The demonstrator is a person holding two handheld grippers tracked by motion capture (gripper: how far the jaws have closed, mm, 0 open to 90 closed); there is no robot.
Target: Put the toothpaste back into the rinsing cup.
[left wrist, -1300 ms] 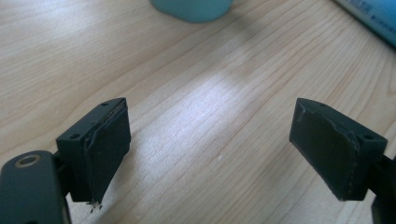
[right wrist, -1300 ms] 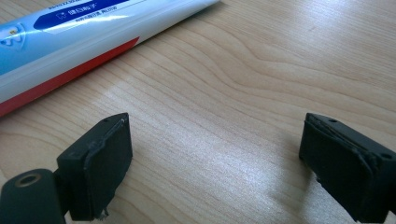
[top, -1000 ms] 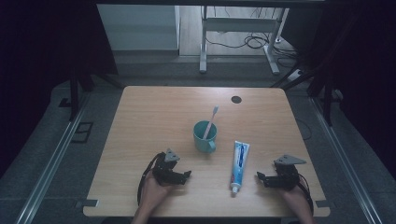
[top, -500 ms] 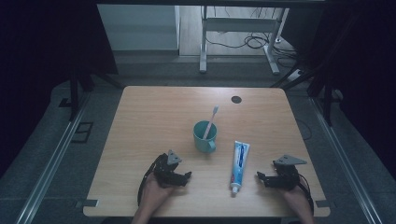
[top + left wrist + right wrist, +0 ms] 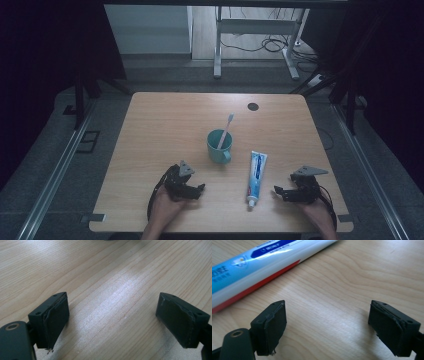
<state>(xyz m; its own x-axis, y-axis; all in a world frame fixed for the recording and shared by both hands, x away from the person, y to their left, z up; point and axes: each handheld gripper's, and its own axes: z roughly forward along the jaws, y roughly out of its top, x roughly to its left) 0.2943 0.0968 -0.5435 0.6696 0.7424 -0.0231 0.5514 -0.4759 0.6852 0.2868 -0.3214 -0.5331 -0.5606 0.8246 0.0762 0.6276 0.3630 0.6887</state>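
Both your tongs, left (image 5: 196,189) and right (image 5: 278,191), stand apart and empty. The tube (image 5: 256,171) lies lower right on the desk (image 5: 165,125); approach crooked and you'll likely push it away.

The table (image 5: 342,277) is pale wood grain with a soft sheen; the toothpaste tube (image 5: 262,262) looks glossy, smooth plastic; the pads (image 5: 56,317) are matt black, frayed at their edges.

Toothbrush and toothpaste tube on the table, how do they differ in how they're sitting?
The toothbrush stands tilted inside the teal cup; the toothpaste tube lies flat on the table. The toothbrush is thin and pale; the toothpaste tube is broader, white and blue. Neither is held.
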